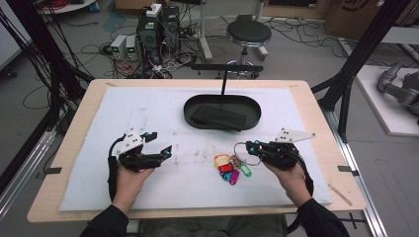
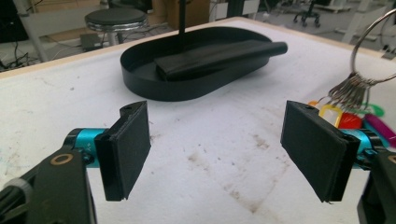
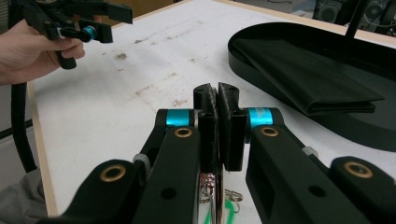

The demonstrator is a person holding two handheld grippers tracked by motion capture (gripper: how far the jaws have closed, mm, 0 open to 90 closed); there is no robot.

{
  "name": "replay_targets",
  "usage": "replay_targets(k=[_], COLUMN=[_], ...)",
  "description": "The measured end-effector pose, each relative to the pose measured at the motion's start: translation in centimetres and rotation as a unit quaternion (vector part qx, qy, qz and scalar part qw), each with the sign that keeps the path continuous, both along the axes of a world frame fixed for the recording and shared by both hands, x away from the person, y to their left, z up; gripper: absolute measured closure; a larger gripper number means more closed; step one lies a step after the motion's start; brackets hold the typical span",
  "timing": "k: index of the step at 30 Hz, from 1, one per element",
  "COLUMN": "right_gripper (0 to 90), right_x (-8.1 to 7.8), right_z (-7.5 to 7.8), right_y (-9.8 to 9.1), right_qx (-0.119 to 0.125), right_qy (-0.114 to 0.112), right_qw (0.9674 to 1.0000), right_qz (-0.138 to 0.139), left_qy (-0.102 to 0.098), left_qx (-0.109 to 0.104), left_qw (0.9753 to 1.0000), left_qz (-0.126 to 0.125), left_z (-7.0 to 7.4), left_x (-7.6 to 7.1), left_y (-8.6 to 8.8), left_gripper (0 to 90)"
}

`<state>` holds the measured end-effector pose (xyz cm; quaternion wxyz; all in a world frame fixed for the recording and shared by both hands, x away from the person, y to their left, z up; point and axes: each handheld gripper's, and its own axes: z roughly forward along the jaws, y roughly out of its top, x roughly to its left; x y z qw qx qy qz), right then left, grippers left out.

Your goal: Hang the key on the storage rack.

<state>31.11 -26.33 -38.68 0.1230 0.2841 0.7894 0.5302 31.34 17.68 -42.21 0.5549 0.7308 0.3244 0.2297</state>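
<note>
A bunch of keys with red, yellow, pink and green tags lies on the white mat in front of my right hand. Its large metal ring reaches up to my right gripper. In the right gripper view that gripper is shut, with the ring running in between its pads. In the left gripper view the keys hang from the raised ring above the tags. My left gripper hovers over the mat's left half, and its jaws stand wide open with nothing between them.
A black oval tray with a folded black item and an upright post sits at the mat's far middle. The white mat has stains. Beyond the table stand a stool and computers with cables.
</note>
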Motion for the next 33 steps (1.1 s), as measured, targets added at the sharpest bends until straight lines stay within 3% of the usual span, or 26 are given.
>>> replay_targets(k=[6,9,11,17,27,33], right_gripper=[87.7,87.7,87.7,87.7,87.7,87.7], right_x=[-0.4,-0.7,-1.0,-1.3,0.0,0.8], right_z=[0.3,0.6,1.0,2.5,3.7,5.5], right_y=[-0.4,-0.8,-1.1,-1.7,-2.3,-2.7], right_qx=[0.000,0.003,0.005,0.015,0.019,0.034], right_qy=[-0.006,-0.010,-0.017,-0.031,-0.030,-0.042], right_qw=[0.9999,0.9998,0.9997,0.9993,0.9994,0.9984], right_qz=[-0.008,-0.016,-0.019,-0.016,0.001,0.014], left_qy=[0.007,-0.002,-0.005,-0.006,-0.009,-0.009], left_qx=[0.007,0.010,0.002,0.009,0.002,0.006], left_qw=[0.9999,0.9999,1.0000,0.9999,1.0000,0.9999], left_qz=[0.005,0.003,0.000,-0.005,-0.004,0.001], left_z=[-0.1,0.2,0.4,0.3,0.0,0.0], left_x=[0.8,0.9,1.1,1.2,1.0,1.2], left_y=[-0.7,-1.1,-1.4,-1.8,-0.7,-0.6], left_gripper=[24.1,24.1,24.1,24.1,23.9,23.9])
